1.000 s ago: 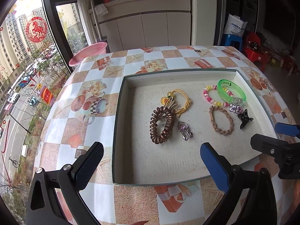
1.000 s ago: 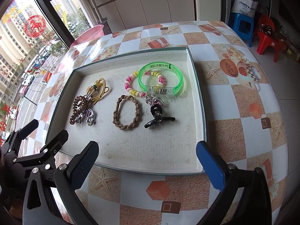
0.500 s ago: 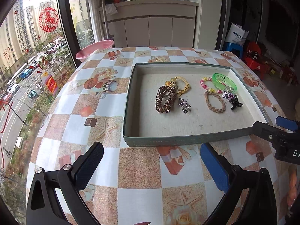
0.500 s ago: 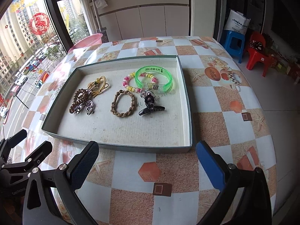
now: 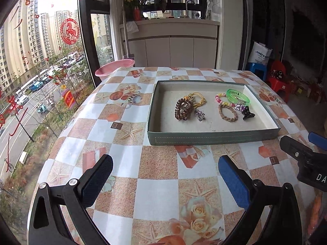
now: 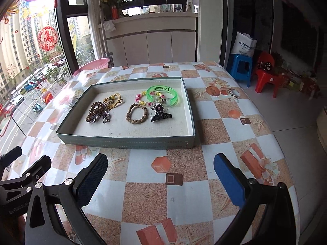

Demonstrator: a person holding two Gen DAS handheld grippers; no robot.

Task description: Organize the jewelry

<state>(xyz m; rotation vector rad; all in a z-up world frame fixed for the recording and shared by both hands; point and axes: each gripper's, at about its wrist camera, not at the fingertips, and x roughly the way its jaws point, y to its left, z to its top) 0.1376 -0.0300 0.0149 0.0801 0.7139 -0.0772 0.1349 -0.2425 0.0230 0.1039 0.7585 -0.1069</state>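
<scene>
Both the left tongs (image 5: 165, 175) and the right tongs (image 6: 160, 174) are hovering spread wide and gripping nothing, low over the near part of the checkered tabletop (image 6: 143, 200). Just beyond their tips the green tray (image 6: 126, 141) is sitting on the cloth. Inside it are lying a brown spiral hair tie (image 6: 94, 111), a braided band (image 6: 136, 113), a black claw clip (image 6: 160, 116), and farthest back a green bangle (image 6: 163, 96).
</scene>
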